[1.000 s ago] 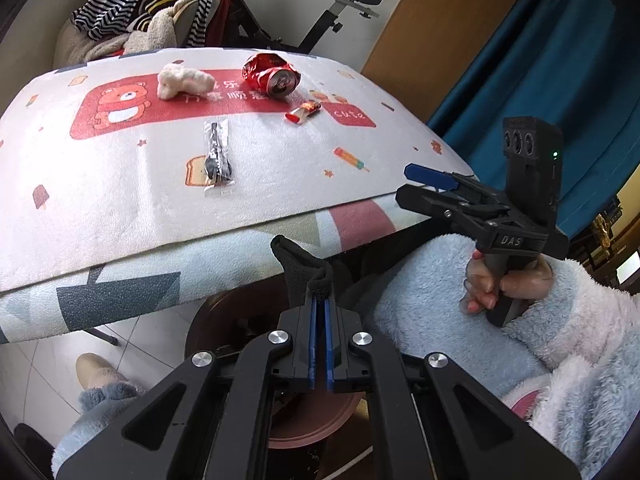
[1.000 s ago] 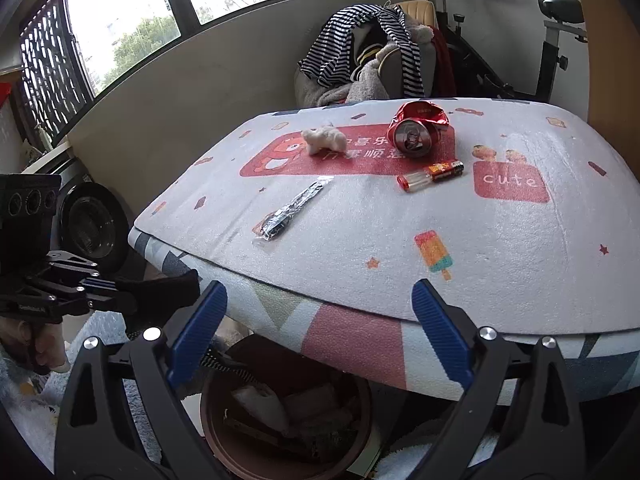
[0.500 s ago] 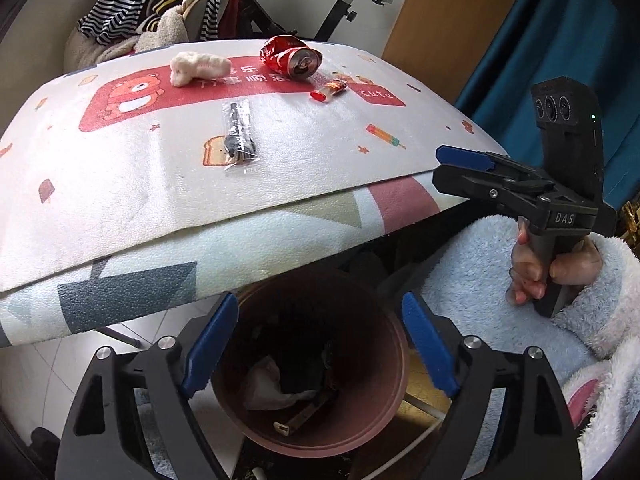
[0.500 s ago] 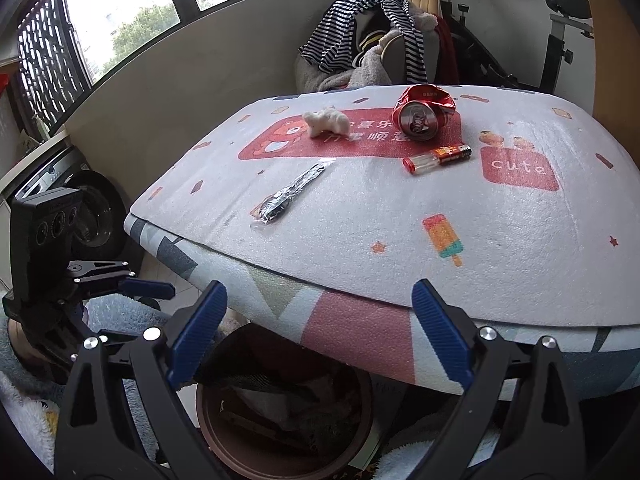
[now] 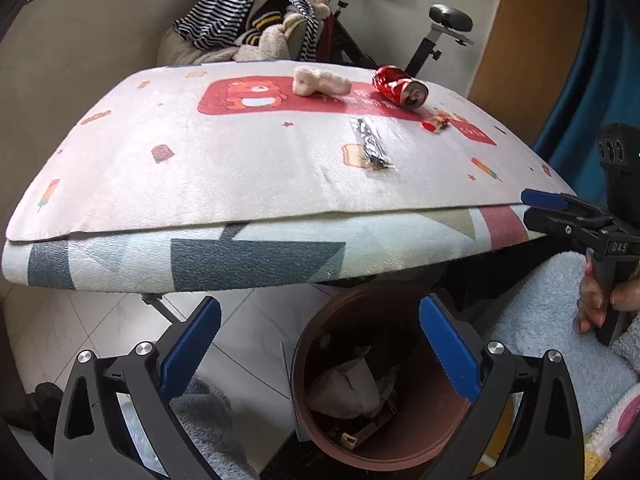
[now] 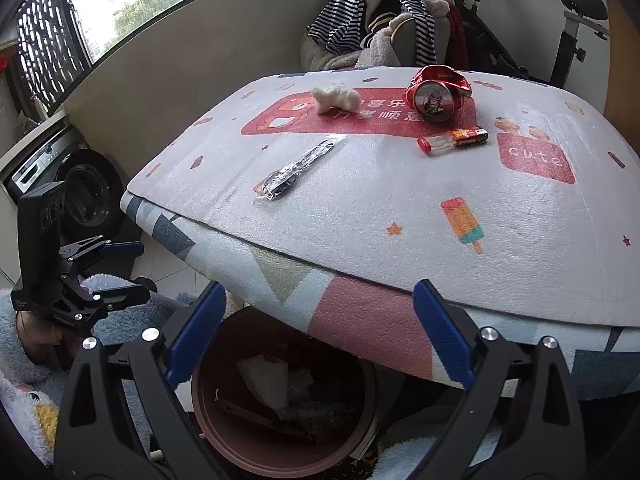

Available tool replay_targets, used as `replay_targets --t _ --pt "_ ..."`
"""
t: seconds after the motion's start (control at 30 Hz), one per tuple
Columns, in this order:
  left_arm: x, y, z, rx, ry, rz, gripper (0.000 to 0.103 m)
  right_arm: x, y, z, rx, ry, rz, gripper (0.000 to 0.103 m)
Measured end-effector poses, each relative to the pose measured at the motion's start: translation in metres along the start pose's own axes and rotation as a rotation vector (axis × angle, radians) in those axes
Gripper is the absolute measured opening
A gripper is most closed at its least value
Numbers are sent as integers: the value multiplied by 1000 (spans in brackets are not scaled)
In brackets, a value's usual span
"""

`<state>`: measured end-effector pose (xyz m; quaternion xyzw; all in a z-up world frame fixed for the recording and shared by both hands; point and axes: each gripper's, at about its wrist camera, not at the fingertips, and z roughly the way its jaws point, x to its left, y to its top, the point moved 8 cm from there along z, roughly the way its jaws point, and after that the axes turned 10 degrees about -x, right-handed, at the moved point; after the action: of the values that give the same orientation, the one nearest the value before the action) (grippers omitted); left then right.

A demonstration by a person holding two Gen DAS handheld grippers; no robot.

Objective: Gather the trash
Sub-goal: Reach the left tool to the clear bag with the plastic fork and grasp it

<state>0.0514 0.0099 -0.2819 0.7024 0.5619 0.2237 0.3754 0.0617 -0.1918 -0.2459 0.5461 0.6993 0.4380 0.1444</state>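
On the table mat (image 5: 208,168) lie a white crumpled tissue (image 5: 320,81), a crushed red can (image 5: 400,87), a small red lighter (image 5: 437,122) and a clear wrapper with a dark item (image 5: 371,147). They also show in the right wrist view: tissue (image 6: 335,98), can (image 6: 437,94), lighter (image 6: 453,140), wrapper (image 6: 298,170). A brown bin (image 5: 320,320) with trash stands under the table edge (image 6: 208,408). My left gripper (image 5: 316,350) is open and empty above the bin. My right gripper (image 6: 318,334) is open and empty, below the table's front edge.
A chair piled with striped clothes (image 5: 248,28) and an exercise bike (image 5: 440,28) stand behind the table. A washing machine (image 6: 86,196) is at the left. A blue curtain (image 5: 592,80) hangs on the right. The person's fleece-covered legs (image 5: 532,328) flank the bin.
My left gripper was shut on a dark item over the bin, opened and let it fall in, then swung left and up. My right gripper rose slightly and stayed open.
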Motion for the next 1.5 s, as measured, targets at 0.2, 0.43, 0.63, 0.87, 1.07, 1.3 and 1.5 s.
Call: replay_targets --t 0.2,0.43,0.63,0.87,1.07,1.3,1.5 --pt "-1 2 -1 -25 20 18 97 2 -1 5 7 -23 -17 94" --pt "-5 -2 7 -7 54 51 97 3 -3 6 15 -36 -42 94" --pt "3 -2 8 -10 66 18 97 3 -3 7 17 -41 -44 94" --pt "14 10 5 -15 35 -61 97 1 -1 6 3 -48 -39 94" --pt "-2 53 15 -54 -36 -58 97 -8 3 5 -13 -48 4 95" --pt "-49 92 79 18 -92 69 79 -15 9 3 -43 -56 36 95" --pt "-61 95 134 99 -99 131 68 -29 13 -1 -46 -68 78 95"
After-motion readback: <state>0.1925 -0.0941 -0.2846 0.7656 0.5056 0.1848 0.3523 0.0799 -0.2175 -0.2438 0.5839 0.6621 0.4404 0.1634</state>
